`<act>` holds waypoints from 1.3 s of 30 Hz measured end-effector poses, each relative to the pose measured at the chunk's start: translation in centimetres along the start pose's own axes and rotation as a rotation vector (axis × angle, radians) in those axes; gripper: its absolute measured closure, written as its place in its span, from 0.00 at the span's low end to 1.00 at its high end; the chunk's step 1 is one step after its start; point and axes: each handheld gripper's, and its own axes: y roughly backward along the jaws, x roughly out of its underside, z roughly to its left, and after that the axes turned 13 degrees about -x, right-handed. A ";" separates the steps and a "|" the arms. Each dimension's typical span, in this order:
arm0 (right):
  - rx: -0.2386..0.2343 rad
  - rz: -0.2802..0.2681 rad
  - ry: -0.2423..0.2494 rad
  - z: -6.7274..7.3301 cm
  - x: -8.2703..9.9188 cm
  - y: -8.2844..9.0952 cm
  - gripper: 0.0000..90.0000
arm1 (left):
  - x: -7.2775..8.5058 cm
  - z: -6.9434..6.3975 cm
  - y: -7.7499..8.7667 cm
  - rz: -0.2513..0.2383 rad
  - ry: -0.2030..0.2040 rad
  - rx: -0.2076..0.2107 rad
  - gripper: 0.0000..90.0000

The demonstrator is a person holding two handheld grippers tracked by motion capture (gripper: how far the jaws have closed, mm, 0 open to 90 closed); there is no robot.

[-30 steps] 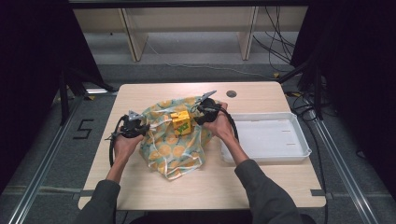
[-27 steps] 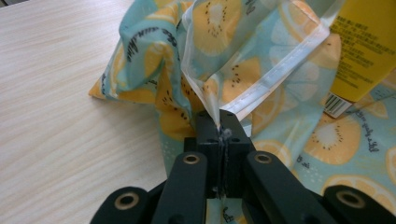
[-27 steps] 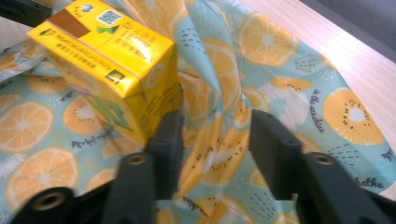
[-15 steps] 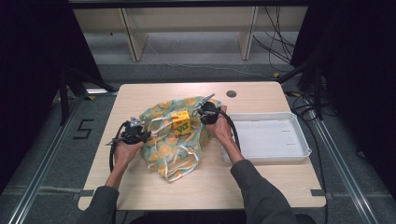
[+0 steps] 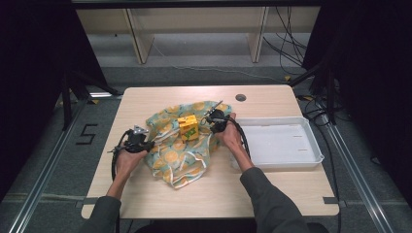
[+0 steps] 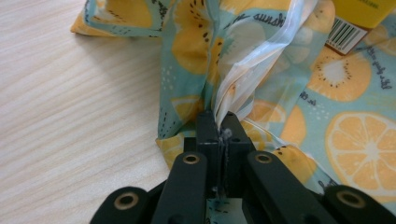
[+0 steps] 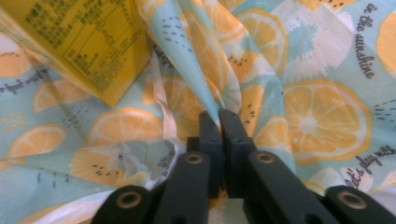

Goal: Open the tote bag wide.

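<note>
Two hand-held tools are gathering a lemon-print cloth around a yellow carton at the centre of the high view, on a wooden counter.

Left tool: its jaws are pressing fully together on a bunched fold and the pale hem of the cloth; the carton is lying beyond the tips, at the upper right of the left gripper view.

Right tool: its jaws have just been closing and are now clamping a raised ridge of the same cloth; the carton is standing just past the tips, at the upper left of the right gripper view.

In the high view the left tool is sitting at the cloth's left edge and the right tool just right of the carton, beside a white tray.

Risks, as judged: both grips are taking only thin folds, so a pull could be slipping the fabric free. Uneven lifting could be tipping the carton, which is resting loose on the cloth, off toward the counter.
</note>
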 end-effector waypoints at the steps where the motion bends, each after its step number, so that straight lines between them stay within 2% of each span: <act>1: 0.016 -0.020 0.006 -0.1 0.1 0.3 0.88 | -0.1 0.1 0.3 -0.005 0.026 0.005 0.96; 2: 0.016 -0.020 0.006 -0.1 0.1 0.3 0.88 | -0.1 0.1 0.3 -0.005 0.026 0.005 0.91; 3: 0.008 -0.038 -0.002 0.0 0.0 0.5 0.83 | -0.1 0.3 0.6 -0.004 0.024 0.011 0.91; 4: 0.006 -0.047 -0.005 0.1 0.1 0.8 0.75 | -0.2 0.4 0.8 -0.008 0.028 0.022 0.87; 5: 0.001 -0.095 -0.014 0.3 0.0 1.8 0.64 | -0.3 0.6 1.4 -0.007 0.023 0.026 0.80; 6: 0.000 -0.117 0.002 0.3 0.0 2.4 0.60 | -0.3 0.6 1.4 -0.007 0.023 0.026 0.75; 7: -0.016 -0.135 -0.014 0.6 -0.1 2.9 0.56 | -0.5 0.8 2.1 -0.023 0.035 0.014 0.71; 8: -0.016 -0.135 -0.014 0.6 -0.1 2.9 0.56 | -0.5 0.8 2.1 -0.023 0.035 0.014 0.68; 9: -0.021 -0.172 -0.025 0.9 -0.2 3.5 0.53 | -0.6 0.7 2.4 -0.044 0.073 0.019 0.68; 10: -0.034 -0.204 -0.019 1.1 -0.2 4.0 0.50 | -0.8 0.8 2.9 -0.050 0.087 0.031 0.63; 11: -0.063 -0.233 -0.039 1.6 -0.4 5.3 0.44 | -0.9 0.9 3.5 -0.058 0.080 0.042 0.57; 12: -0.063 -0.233 -0.039 1.6 -0.4 5.3 0.44 | -1.1 0.8 4.0 -0.078 0.096 0.049 0.57; 13: -0.097 -0.287 -0.020 1.9 -0.5 6.3 0.45 | -1.2 0.7 5.2 -0.100 0.084 0.051 0.53; 15: -0.138 -0.315 -0.024 2.4 -0.6 7.1 0.44 | -1.2 0.6 6.5 -0.106 0.046 0.055 0.50; 16: -0.138 -0.315 -0.024 2.4 -0.6 7.1 0.44 | -1.2 0.6 6.5 -0.106 0.046 0.055 0.49; 17: -0.155 -0.321 -0.010 2.9 -0.8 7.2 0.42 | -1.0 0.1 7.5 -0.127 0.086 0.069 0.47; 18: -0.162 -0.320 -0.008 3.1 -1.0 7.3 0.41 | -1.0 0.1 7.5 -0.127 0.086 0.069 0.46; 19: -0.161 -0.347 -0.019 3.3 -1.1 7.1 0.40 | -0.6 -0.2 8.4 -0.134 0.079 0.080 0.45; 20: -0.161 -0.347 -0.019 3.3 -1.1 7.1 0.40 | -0.6 -0.2 8.4 -0.134 0.079 0.080 0.44; 21: -0.174 -0.318 -0.018 3.5 -1.4 7.1 0.37 | -0.3 -0.3 8.9 -0.134 0.080 0.080 0.44; 22: -0.173 -0.336 -0.016 3.7 -1.5 6.7 0.36 | 0.3 -0.8 9.5 -0.141 0.088 0.089 0.43; 23: -0.182 -0.335 -0.028 3.9 -1.6 6.7 0.35 | 0.6 -1.0 10.0 -0.144 0.070 0.079 0.42; 24: -0.182 -0.335 -0.028 3.9 -1.6 6.7 0.35 | 0.6 -1.0 10.0 -0.144 0.070 0.079 0.42; 26: -0.187 -0.340 -0.039 4.3 -1.8 6.3 0.31 | 1.4 -1.6 10.6 -0.158 0.083 0.092 0.41; 27: -0.179 -0.325 -0.030 4.6 -2.0 6.2 0.29 | 1.9 -2.0 11.4 -0.160 0.057 0.084 0.41; 29: -0.183 -0.325 -0.033 4.8 -2.1 6.0 0.26 | 2.1 -2.3 11.8 -0.170 0.060 0.084 0.40; 30: -0.180 -0.308 -0.035 5.1 -2.3 5.9 0.24 | 2.3 -2.6 12.1 -0.182 0.071 0.089 0.40; 31: -0.178 -0.305 -0.032 5.3 -2.5 5.5 0.24 | 2.6 -3.1 12.8 -0.194 0.064 0.094 0.39; 33: -0.179 -0.298 -0.042 5.6 -2.7 5.2 0.22 | 2.9 -3.3 13.2 -0.199 0.057 0.092 0.39; 34: -0.166 -0.310 -0.036 5.7 -2.8 4.9 0.22 | 3.5 -3.8 13.8 -0.208 0.061 0.091 0.39; 35: -0.181 -0.291 -0.040 5.7 -2.9 4.9 0.21 | 3.9 -3.9 14.1 -0.211 0.048 0.092 0.38; 36: -0.172 -0.306 -0.028 5.7 -3.0 4.5 0.21 | 4.3 -4.1 14.3 -0.208 0.053 0.098 0.38; 37: -0.174 -0.279 -0.031 5.8 -3.1 4.6 0.20 | 4.7 -4.2 14.5 -0.207 0.045 0.092 0.38; 38: -0.174 -0.279 -0.031 5.8 -3.1 4.6 0.20 | 4.7 -4.2 14.5 -0.207 0.045 0.092 0.38; 39: -0.157 -0.278 -0.012 5.7 -3.2 4.2 0.19 | 5.5 -4.4 14.8 -0.207 0.038 0.086 0.38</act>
